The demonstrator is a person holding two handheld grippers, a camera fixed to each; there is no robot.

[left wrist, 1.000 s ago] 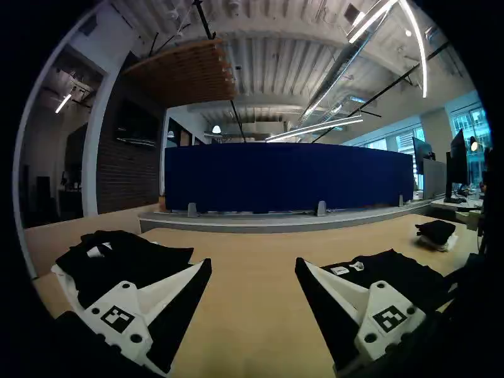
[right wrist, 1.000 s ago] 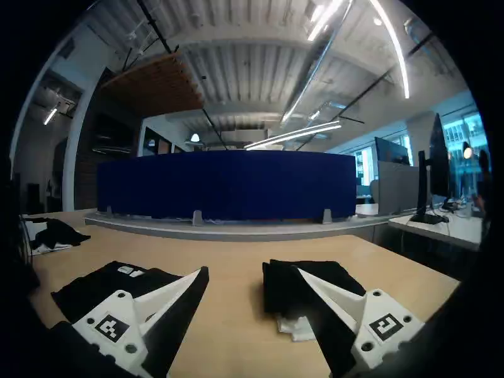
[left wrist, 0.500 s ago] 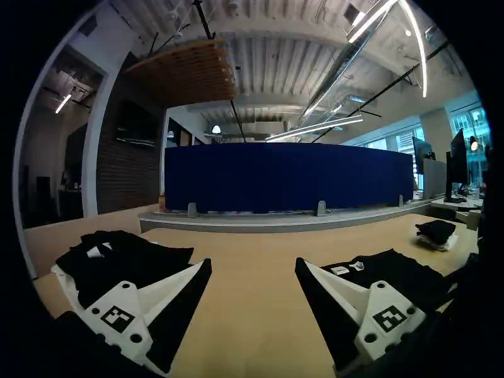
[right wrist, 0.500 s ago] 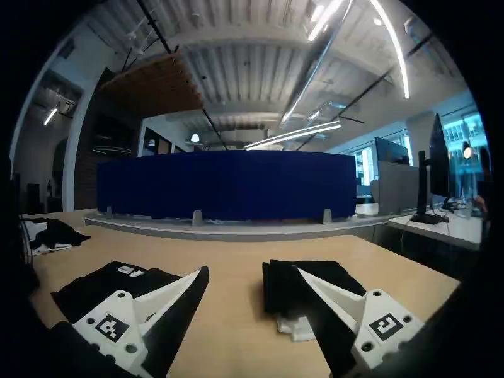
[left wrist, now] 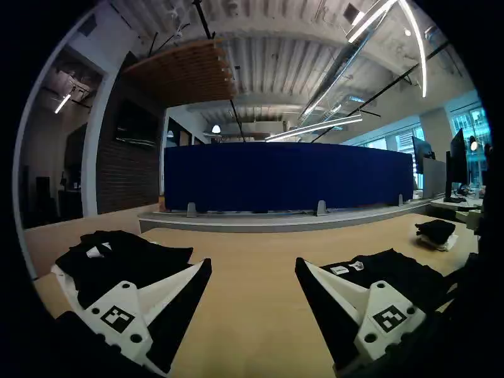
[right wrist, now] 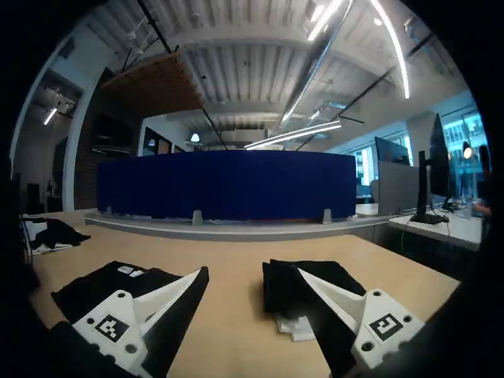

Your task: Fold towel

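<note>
- The left tongs (left wrist: 252, 262) are hovering low over the wooden surface (left wrist: 252, 315), fingers spread wide and gripping nothing.
- The right tongs (right wrist: 251, 271) are hanging low over the same wood, likewise released, with bare surface showing between the fingers.
- A flat black cloth (left wrist: 394, 269) with white labels is lying on the surface just beyond the left tongs' right finger. In the right gripper view it (right wrist: 110, 281) is lying behind the left finger, so it is resting between the two tongs.
- A crumpled black cloth (left wrist: 123, 255) is lying to the left, just past the left tongs' left finger.
- A folded black pile (right wrist: 315, 280) is sitting on a white cloth (right wrist: 293, 326) to the right, behind the right tongs' right finger.
- A blue divider (left wrist: 283, 176) is running along the far edge of the surface.
- A monitor (right wrist: 433, 167) is standing on a desk at the far right.
</note>
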